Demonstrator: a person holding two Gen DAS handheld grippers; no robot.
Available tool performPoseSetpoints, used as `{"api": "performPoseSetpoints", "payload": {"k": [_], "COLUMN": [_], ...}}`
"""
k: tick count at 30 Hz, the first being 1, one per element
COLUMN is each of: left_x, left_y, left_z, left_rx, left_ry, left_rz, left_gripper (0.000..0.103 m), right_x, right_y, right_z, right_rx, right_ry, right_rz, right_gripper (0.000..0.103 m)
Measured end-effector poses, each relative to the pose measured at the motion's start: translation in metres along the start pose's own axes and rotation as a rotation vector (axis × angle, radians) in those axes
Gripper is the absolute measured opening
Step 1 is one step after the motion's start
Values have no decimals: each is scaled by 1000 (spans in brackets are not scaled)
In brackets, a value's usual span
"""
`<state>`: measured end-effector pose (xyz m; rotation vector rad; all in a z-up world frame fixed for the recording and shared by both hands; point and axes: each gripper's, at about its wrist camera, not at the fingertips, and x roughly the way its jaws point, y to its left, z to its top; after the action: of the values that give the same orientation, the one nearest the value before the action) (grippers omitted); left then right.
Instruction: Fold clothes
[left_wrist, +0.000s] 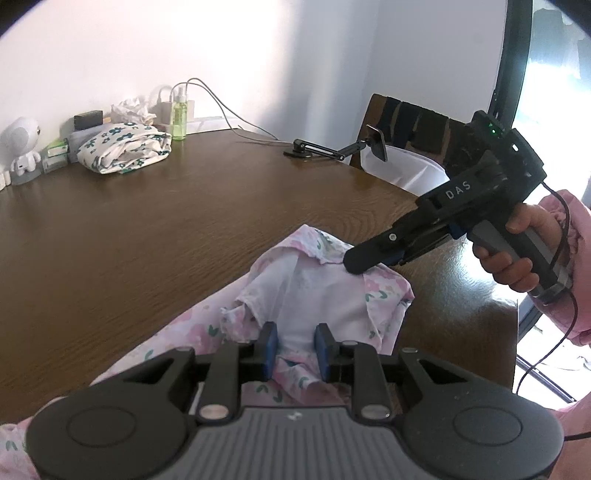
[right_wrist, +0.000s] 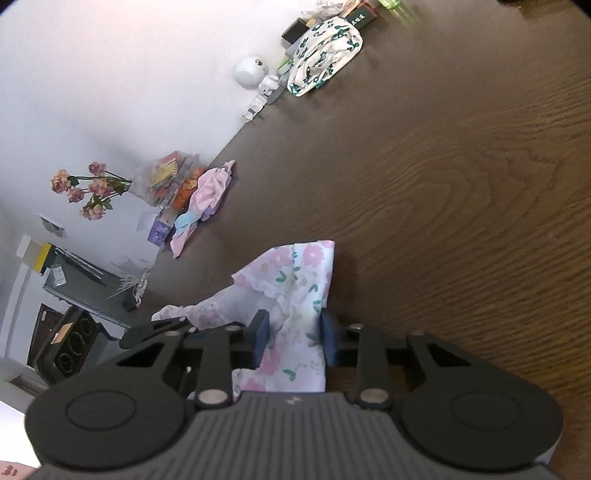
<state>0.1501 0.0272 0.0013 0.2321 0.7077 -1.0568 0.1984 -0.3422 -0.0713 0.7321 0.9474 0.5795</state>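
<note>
Left gripper (left_wrist: 295, 349) low over the near desk edge, blue pads parted, cloth between them but not clearly pinched. Right gripper (right_wrist: 295, 338) likewise apart, straddling a raised fold of the same pink floral cotton garment (left_wrist: 317, 291); seen from the left wrist, tips pressed into the cloth's far edge, hand (left_wrist: 517, 251) on the handle. Dark brown wood-grain desk (left_wrist: 147, 229) against a white wall (left_wrist: 184, 44). Folded white cloth with green flowers (left_wrist: 123, 147) well apart at the back, beside a green spray bottle (left_wrist: 179, 116).
</note>
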Motion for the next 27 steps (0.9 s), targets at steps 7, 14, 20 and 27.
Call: {"api": "performPoseSetpoints", "payload": {"k": [7,14,20,27], "left_x": [0,-8,-5,26], "left_y": [0,-6,-16,-17], "left_z": [1,17,23,28], "left_rx": [-9,4,76,103], "left_ry": [-1,-20,-1,48], "left_rz": [-4,4,38,62], "left_gripper": [22,22,22,22], "right_x": [0,-23,-44,-27], "right_y": [5,50,105,171], "right_z": [-4,11,23,16], "right_rx": [-2,-166,-369,-539], "right_ry": [3,5,1,34], "right_rz": [-47,-183,-367,-479], "right_gripper": [6,4,4,4]}}
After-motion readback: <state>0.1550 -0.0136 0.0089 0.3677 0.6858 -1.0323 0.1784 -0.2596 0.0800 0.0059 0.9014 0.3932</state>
